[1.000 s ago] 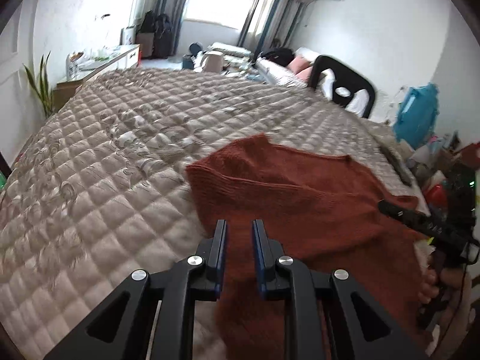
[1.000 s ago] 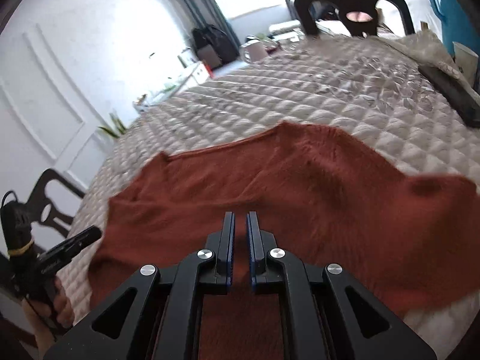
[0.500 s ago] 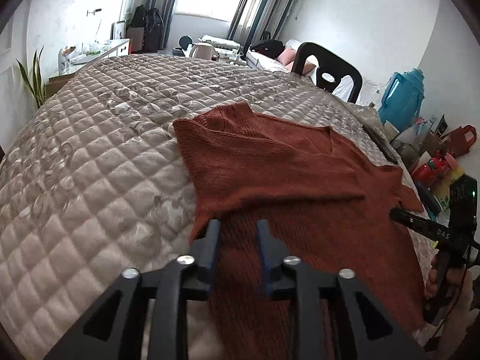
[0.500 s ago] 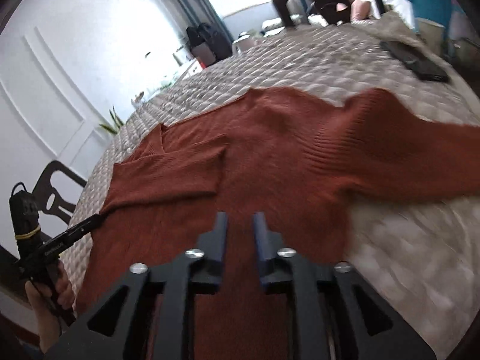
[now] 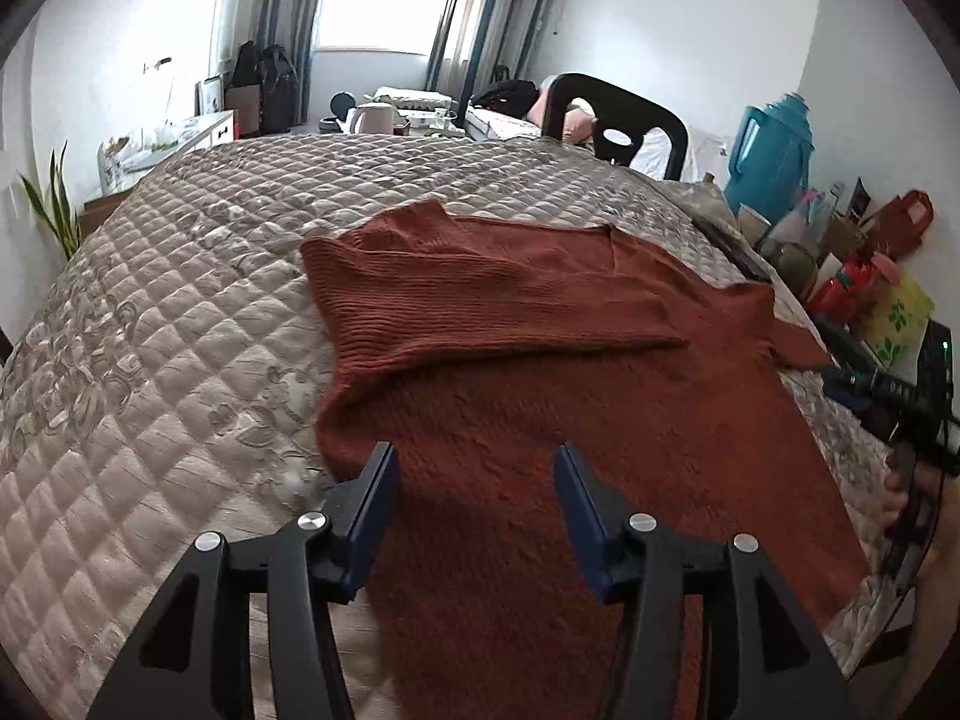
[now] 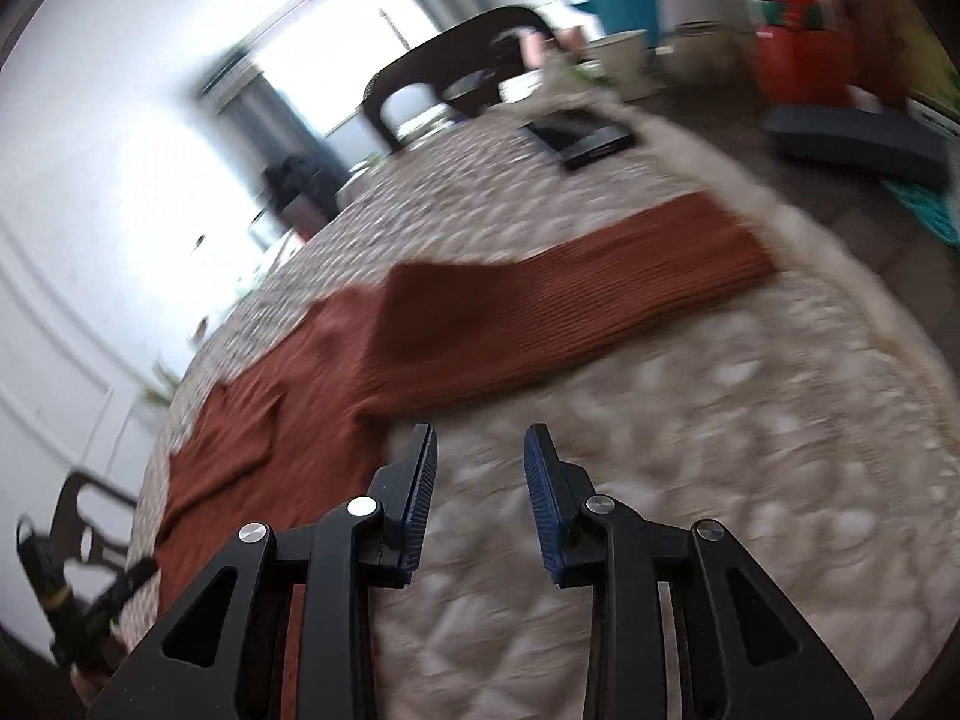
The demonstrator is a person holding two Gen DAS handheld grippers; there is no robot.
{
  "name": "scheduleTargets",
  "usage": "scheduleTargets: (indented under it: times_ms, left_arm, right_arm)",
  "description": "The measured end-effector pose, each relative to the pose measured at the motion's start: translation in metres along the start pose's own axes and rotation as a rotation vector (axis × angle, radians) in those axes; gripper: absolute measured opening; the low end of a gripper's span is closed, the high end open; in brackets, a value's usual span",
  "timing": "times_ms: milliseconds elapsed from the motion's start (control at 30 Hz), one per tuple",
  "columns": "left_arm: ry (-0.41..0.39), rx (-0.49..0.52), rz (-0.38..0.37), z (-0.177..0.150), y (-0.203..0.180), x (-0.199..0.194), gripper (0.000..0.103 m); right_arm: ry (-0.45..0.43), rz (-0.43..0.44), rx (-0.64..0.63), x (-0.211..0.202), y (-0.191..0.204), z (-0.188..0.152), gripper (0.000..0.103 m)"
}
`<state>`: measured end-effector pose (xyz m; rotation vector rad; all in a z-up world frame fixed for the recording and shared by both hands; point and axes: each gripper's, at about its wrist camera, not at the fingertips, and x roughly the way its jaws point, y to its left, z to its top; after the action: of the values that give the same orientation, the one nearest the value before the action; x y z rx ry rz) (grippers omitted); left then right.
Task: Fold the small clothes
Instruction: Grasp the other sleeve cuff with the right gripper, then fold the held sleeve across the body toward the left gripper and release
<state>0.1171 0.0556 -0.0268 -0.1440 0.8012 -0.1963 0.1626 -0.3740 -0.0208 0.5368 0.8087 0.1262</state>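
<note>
A rust-red knitted sweater lies flat on the quilted bedspread, its left sleeve folded across the chest. My left gripper hovers over the sweater's lower body, jaws opening, nothing pinched between them. In the blurred right wrist view the sweater's other sleeve stretches out to the right across the quilt. My right gripper is over bare quilt just right of the sweater's body, jaws opening and empty. The right gripper also shows at the right edge of the left wrist view.
A black chair stands beyond the bed's far right corner. A blue jug and red containers crowd the right side. A dark flat device lies on the bed's far edge. A plant stands at the left.
Both grippers went from nearly shut to open. The left sleeve now lies folded over the chest. My right gripper swung right, off the sweater's body onto bare quilt.
</note>
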Motion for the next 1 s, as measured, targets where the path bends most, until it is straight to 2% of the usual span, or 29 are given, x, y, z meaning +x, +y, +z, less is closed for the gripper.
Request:
scheduleTargets:
  times_ms: [200,300,533,667,733,767,800,833,1000]
  left_arm:
    - [0.02,0.006,0.004,-0.004,-0.005,0.009,0.062]
    - [0.05,-0.006,-0.001,-0.007,-0.003,0.015,0.064]
    - [0.053,0.001,-0.009,-0.008,-0.006,0.015,0.068]
    - [0.053,-0.003,-0.015,-0.008,-0.006,0.016,0.069]
    - [0.053,-0.004,-0.016,-0.008,-0.006,0.016,0.069]
    - [0.054,-0.002,-0.015,-0.008,-0.006,0.016,0.07]
    - [0.054,-0.001,-0.015,-0.008,-0.006,0.016,0.07]
    - [0.055,0.002,-0.014,-0.008,-0.006,0.016,0.071]
    - [0.062,0.024,-0.003,-0.009,-0.011,0.018,0.075]
  right_arm:
    - [-0.036,-0.1,0.121,-0.002,-0.036,0.016,0.032]
    - [-0.06,-0.085,0.194,-0.002,-0.056,0.026,0.032]
    - [-0.126,-0.018,0.358,0.007,-0.085,0.046,0.032]
    - [-0.153,-0.043,0.364,0.011,-0.084,0.054,0.032]
    - [-0.148,-0.077,0.346,0.012,-0.081,0.057,0.026]
    - [-0.144,-0.089,0.341,0.013,-0.08,0.059,0.02]
    - [-0.143,-0.089,0.337,0.012,-0.079,0.059,0.008]
    - [-0.145,-0.083,0.334,0.012,-0.078,0.06,0.005]
    - [-0.164,-0.019,0.237,0.004,-0.044,0.067,0.005]
